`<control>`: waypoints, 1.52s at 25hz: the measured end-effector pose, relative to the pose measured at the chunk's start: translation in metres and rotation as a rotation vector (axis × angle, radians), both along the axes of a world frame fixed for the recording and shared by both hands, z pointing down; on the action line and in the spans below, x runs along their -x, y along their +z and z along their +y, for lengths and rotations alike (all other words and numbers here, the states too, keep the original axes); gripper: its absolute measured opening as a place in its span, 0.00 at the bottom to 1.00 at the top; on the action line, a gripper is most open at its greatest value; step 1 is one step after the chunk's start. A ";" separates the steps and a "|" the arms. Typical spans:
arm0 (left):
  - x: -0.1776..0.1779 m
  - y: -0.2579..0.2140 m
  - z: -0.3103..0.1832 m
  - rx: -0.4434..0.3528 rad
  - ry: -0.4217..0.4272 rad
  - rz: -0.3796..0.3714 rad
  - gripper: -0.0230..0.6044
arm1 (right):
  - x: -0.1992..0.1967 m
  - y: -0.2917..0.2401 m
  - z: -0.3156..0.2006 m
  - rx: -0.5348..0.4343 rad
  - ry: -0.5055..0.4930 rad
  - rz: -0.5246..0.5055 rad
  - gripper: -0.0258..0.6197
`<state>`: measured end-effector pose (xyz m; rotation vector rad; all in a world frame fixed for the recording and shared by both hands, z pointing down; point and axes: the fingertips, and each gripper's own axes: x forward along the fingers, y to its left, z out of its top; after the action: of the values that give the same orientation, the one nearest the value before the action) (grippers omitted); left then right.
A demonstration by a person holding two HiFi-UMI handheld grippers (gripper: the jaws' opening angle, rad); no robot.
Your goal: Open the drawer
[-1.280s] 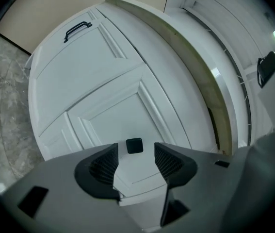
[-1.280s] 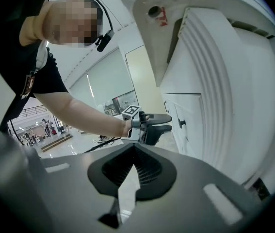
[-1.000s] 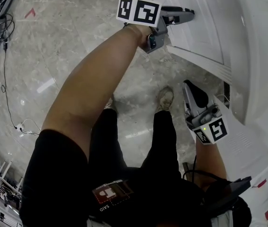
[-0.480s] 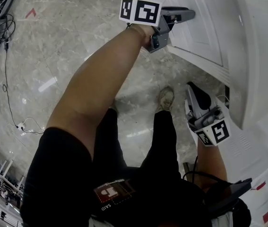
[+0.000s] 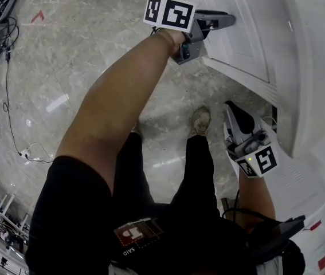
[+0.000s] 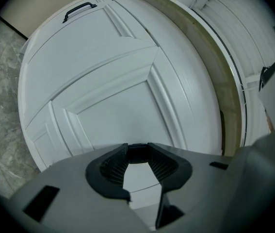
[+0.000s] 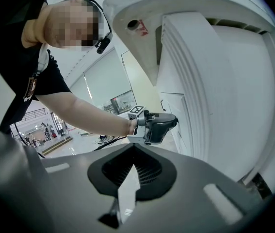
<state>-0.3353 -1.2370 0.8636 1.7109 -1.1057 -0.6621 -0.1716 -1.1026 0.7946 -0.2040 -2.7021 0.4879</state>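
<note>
Left tool (image 6: pixel 138 160), jaws just closing, clamps the drawer handle (image 6: pixel 137 151); right tool (image 7: pixel 134 162) empty, jaws together.

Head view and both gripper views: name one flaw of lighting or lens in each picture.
Head view: white glare streaks lie on the polished marble floor. Left gripper view: the fisheye lens bows the straight mouldings of the white panelled front into arcs and leaves the corners black. Right gripper view: the hall behind looks pale and overbright.
</note>
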 end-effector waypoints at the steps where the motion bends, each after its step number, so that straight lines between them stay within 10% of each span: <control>1: 0.001 0.000 0.002 -0.001 0.007 -0.003 0.24 | 0.001 0.000 0.000 -0.001 -0.002 -0.001 0.04; 38: 0.016 0.008 0.085 0.018 0.040 0.004 0.24 | 0.035 -0.010 0.053 0.014 -0.072 -0.015 0.04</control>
<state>-0.3515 -1.1517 0.8716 1.7106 -1.0689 -0.6287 -0.2064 -1.0493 0.7846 -0.3086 -2.6959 0.4863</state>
